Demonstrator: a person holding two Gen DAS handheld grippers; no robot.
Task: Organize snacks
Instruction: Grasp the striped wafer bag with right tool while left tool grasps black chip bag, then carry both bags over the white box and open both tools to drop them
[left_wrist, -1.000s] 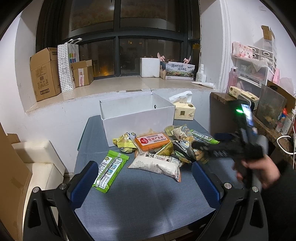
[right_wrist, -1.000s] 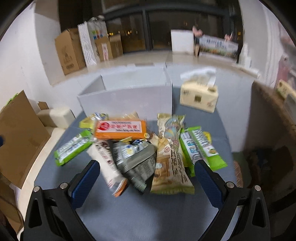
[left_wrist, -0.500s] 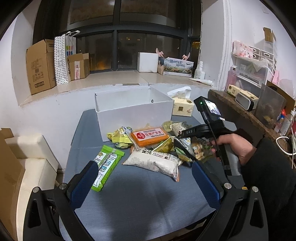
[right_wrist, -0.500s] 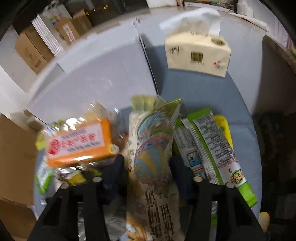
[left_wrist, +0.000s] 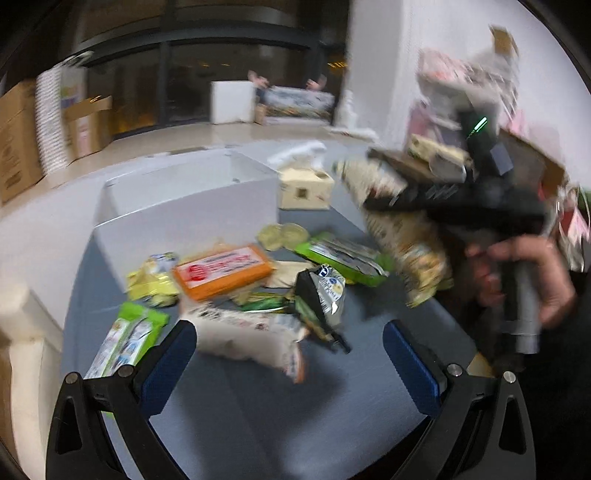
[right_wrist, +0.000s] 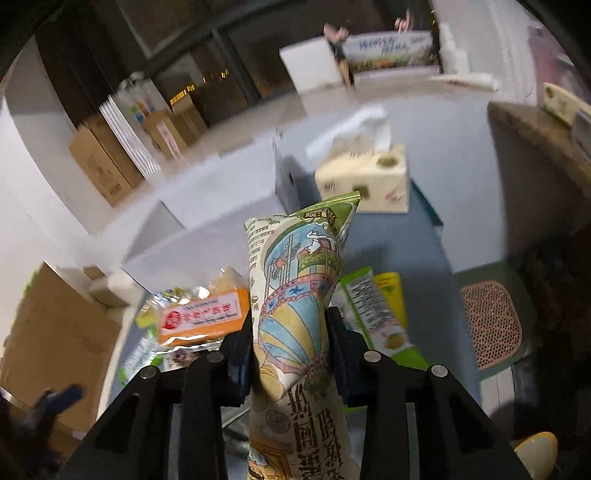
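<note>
Right tool (right_wrist: 290, 354) grips one tall snack bag (right_wrist: 299, 295) around its middle, its two fingers closed tight against the bag's sides, so the bag stands upright and lifted clear of the pile. Left tool (left_wrist: 288, 354) hangs low with its blue fingers (left_wrist: 168, 360) spread wide and nothing between them, likely waiting its turn.

One large white box (left_wrist: 184, 210) sits open-topped at the back of the blue-grey worktop (left_wrist: 258, 406); it looks like the place the snacks are meant to go, and the lifted bag is to its right, higher than its rim. One cream tissue box (left_wrist: 304, 190) stands just right of the white box.

In front of the white box the remaining snacks lie in a loose, overlapping heap. Counting is rough because the left view is blurred: one white pouch (left_wrist: 247, 336) nearest the left tool, one orange pack (left_wrist: 223, 271) close to the white box's front wall, green packs with one (left_wrist: 127, 339) to the left and one (left_wrist: 340, 258) to the right, one yellow packet (left_wrist: 155, 280) beside the orange pack, and one small dark packet (left_wrist: 321, 295) in the middle. A few smaller pieces are too smeared to name.
</note>
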